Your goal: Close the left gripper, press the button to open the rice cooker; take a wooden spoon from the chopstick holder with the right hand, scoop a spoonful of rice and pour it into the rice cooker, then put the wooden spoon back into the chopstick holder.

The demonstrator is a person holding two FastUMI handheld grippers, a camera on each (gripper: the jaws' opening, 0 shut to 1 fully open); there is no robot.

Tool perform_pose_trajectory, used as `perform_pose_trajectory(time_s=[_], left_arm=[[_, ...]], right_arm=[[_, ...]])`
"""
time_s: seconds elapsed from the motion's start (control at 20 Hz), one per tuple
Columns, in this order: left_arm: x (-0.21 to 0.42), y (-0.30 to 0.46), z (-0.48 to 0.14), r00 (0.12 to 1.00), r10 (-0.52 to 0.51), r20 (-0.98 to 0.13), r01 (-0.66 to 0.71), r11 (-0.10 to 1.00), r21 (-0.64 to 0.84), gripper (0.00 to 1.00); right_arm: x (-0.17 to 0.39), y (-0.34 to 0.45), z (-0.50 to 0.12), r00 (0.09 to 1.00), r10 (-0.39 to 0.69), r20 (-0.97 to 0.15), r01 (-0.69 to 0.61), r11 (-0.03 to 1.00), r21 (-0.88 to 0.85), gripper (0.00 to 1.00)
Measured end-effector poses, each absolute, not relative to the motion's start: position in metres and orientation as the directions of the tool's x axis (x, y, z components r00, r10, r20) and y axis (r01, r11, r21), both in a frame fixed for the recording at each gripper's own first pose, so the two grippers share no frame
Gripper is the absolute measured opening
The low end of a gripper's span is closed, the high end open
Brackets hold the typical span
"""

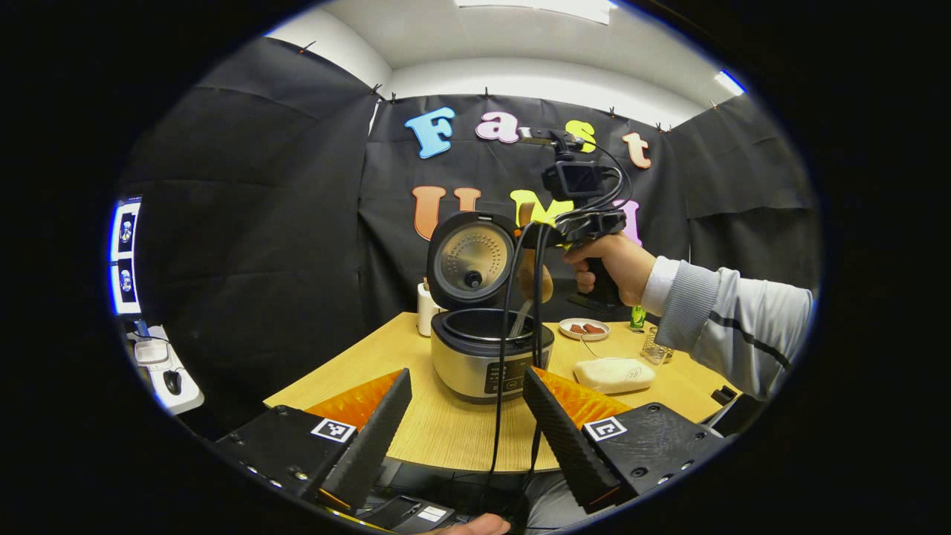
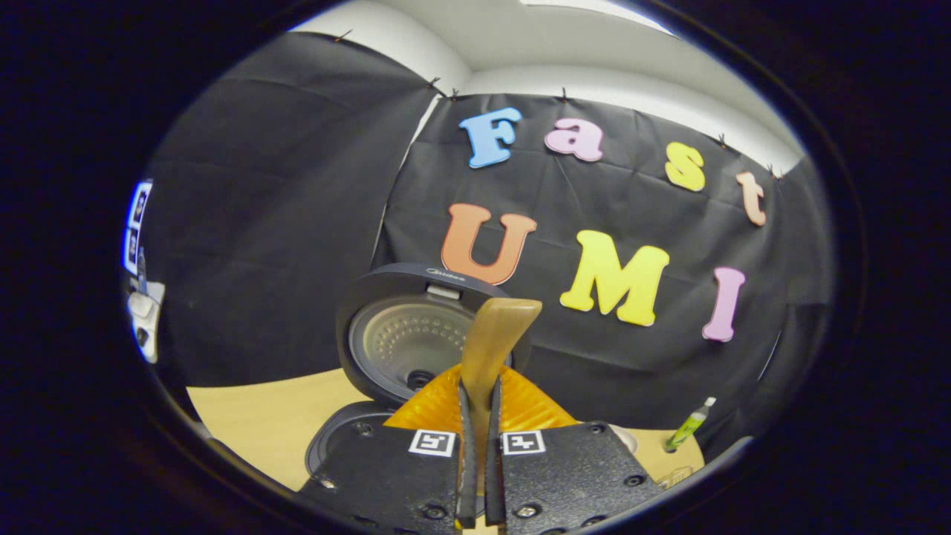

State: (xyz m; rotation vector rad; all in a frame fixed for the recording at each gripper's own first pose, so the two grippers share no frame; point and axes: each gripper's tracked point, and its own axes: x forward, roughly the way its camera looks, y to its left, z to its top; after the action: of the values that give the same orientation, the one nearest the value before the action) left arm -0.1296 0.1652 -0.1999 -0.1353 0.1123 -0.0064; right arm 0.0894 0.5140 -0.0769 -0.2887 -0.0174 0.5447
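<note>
The right gripper [image 2: 477, 416] squeezed the wooden spoon [image 2: 494, 334] over the open rice cooker [image 1: 487, 357], near the table's [image 1: 446, 427] back edge. A tilt could spill rice outside. The left gripper [image 1: 464, 405] was spread open.

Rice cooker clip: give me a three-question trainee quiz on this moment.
1. True or false: the rice cooker lid stands open.
2. What does the right gripper hold? A) wooden spoon B) small plate C) green tube
3. Fill in: the left gripper jaws are ____.

Key: 1 true; 2 A; 3 open
</note>
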Motion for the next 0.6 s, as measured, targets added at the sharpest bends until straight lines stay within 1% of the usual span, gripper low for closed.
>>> perform_pose_trajectory(time_s=[0.1,0.3,0.6], left_arm=[[-0.13,0.164,-0.201,0.993,-0.013,-0.114,-0.002,0.992,-0.128,0.96],[-0.13,0.171,-0.204,0.993,-0.003,-0.116,-0.012,0.992,-0.129,0.96],[-0.129,0.173,-0.205,0.991,0.017,-0.136,-0.039,0.987,-0.155,0.96]], right_arm=[[0.086,0.523,-0.088,0.851,0.52,-0.074,-0.516,0.803,-0.297,0.1],[0.081,0.524,-0.095,0.853,0.518,-0.067,-0.501,0.775,-0.385,0.1],[0.09,0.496,-0.089,0.863,0.5,-0.068,-0.493,0.806,-0.327,0.1]])
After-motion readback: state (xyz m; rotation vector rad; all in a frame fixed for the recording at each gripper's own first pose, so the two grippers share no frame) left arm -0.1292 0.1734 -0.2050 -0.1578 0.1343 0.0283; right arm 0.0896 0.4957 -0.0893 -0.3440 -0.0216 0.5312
